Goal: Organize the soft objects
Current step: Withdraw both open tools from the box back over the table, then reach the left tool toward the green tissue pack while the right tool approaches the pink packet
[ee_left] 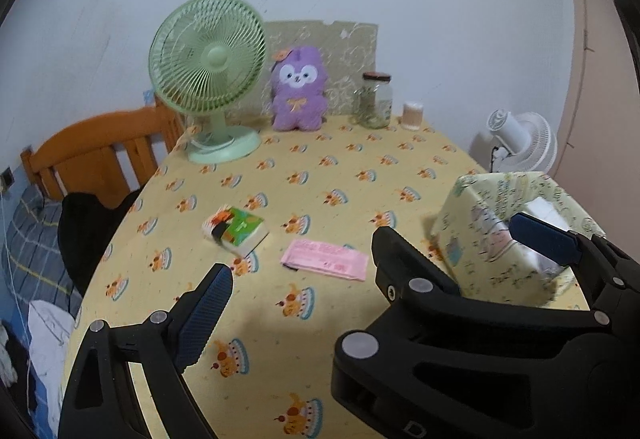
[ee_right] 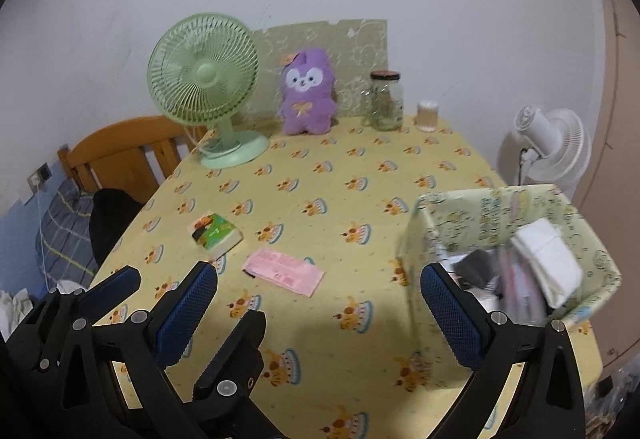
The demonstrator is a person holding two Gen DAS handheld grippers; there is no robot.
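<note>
Both tongs hang above the near edge of the tabletop (ee_left: 360,167), spread apart, nothing pinched. Left tongs (ee_left: 304,271) in its own view; right tongs (ee_right: 320,303) likewise wide.

We judge they're held back and high to survey before a pick.

Fabric bin (ee_right: 504,207) sits at the right edge, already w/ folded white cloth (ee_right: 548,259) and dark items inside; likely the drop point. Purple plush (ee_right: 306,95) stands upright at the far edge, leaning on a patterned board (ee_right: 360,39), btwn green fan (ee_right: 202,79) and glass jar (ee_right: 386,101). We read it as the soft thing not yet stowed.

Mid-tabletop: small book (ee_right: 216,233), pink packet (ee_right: 284,271), apart.

Room: yellow cake-print cloth, white wall, wooden chair (ee_right: 120,151) on the left, white fan (ee_right: 556,143) beyond the right edge.
</note>
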